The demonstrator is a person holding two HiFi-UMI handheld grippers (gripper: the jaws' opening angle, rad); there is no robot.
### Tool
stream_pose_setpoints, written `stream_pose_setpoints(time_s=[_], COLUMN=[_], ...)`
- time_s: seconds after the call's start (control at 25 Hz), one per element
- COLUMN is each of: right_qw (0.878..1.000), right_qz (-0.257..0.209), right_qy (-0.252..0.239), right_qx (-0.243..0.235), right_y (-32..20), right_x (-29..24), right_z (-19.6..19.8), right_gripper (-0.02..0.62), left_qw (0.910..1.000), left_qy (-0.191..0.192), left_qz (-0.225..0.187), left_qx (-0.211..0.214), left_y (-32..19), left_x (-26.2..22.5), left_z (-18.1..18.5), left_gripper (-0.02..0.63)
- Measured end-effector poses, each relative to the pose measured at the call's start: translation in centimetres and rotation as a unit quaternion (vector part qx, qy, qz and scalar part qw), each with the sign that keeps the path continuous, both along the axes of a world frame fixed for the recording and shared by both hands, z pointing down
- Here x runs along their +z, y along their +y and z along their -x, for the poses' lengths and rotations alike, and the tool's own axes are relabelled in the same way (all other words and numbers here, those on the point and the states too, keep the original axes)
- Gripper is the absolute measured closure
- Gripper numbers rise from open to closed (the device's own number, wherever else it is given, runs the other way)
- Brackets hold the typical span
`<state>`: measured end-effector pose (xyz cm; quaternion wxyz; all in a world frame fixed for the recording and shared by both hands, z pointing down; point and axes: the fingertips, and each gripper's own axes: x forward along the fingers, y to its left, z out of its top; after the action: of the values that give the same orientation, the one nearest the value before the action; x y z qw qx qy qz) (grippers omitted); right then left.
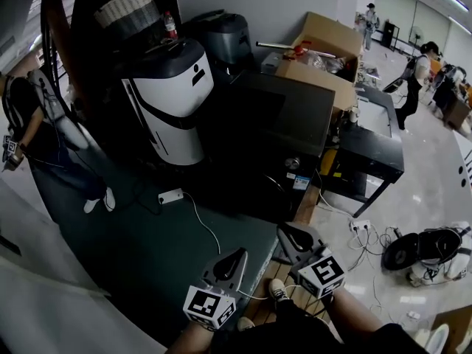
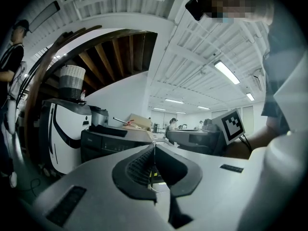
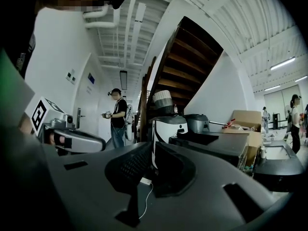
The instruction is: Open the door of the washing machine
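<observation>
My left gripper (image 1: 237,255) and right gripper (image 1: 286,231) are held level side by side, jaws pressed together on nothing. The large, dark, box-shaped washing machine (image 1: 284,116) stands straight ahead, well apart from both. I judge the right gripper slightly nearer.

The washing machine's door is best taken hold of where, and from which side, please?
Likely the front edge of the flat lid atop the dark washing machine, approached from the front and lifted: it lies level, and no handle is visible.
</observation>
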<state>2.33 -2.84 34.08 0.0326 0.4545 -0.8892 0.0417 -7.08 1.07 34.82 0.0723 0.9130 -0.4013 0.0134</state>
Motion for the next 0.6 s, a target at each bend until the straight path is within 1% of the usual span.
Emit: stream_pose_setpoints(time_s=[0.28,0.4,0.6], right_qw=[1.000,1.000,1.000], right_qz=[0.004,0.004,0.001], right_qy=[-0.006,-0.007,0.008], right_qx=[-0.011,-0.004,0.006], right_y=[-4.8,-6.9,-10.0], right_x=[1.5,2.2,3.6], right_z=[-2.4,-3.7,-5.7], right_gripper=[0.498,0.466,0.432], left_qw=[0.9999,0.9999,1.0000], left_qy=[-0.003,-0.002,-0.007], left_qz=[0.006,0.009,0.004], left_qx=[-0.009,-0.007,0.005], left_y=[-4.5,-6.4,-9.0], left_x=[1.4,1.8,2.8], left_z=[-2.4,-3.5,-5.4], left_gripper=[0.584,0.512,0.456])
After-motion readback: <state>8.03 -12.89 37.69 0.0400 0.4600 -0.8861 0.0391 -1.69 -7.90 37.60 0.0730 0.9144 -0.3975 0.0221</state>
